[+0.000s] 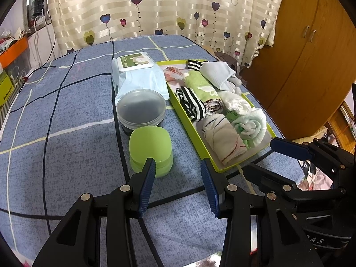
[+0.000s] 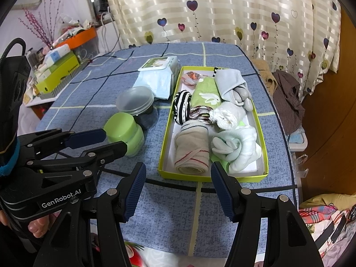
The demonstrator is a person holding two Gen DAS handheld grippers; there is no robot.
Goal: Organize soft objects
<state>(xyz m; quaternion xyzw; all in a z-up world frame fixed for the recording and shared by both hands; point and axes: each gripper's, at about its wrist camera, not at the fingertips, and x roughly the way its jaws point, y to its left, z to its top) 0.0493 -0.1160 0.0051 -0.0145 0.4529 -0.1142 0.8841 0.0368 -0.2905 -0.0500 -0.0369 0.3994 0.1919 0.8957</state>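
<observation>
On a table covered in a blue checked cloth point(image 1: 66, 133), a shallow yellow-green tray point(image 2: 163, 146) sits right of centre in both views, packed with rolled soft items: a black-and-white striped roll point(image 2: 182, 106), a green towel point(image 2: 205, 98), a grey glove point(image 2: 231, 84), a white bundle point(image 2: 229, 114), a cream sock roll with red stitching point(image 2: 192, 150) and a pale mint roll point(image 2: 238, 146) nearest the camera. At the tray's far end lies something pinkish, perhaps a wrapped item, too small to tell. Left of the tray stand a green lidded tub point(image 1: 151, 149), a clear round container point(image 1: 141, 108) with dark contents just behind it, and a pack of wet wipes point(image 1: 138, 75) further back. The left gripper point(image 1: 178, 169) hovers low in its view with its fingers spread apart and empty, one tip in front of the green tub, the other near the tray's near corner. The right gripper point(image 2: 178, 171) likewise stands wide and holds nothing, just before the tray's near edge. A heart-patterned curtain point(image 1: 155, 6) fills the top of both frames
</observation>
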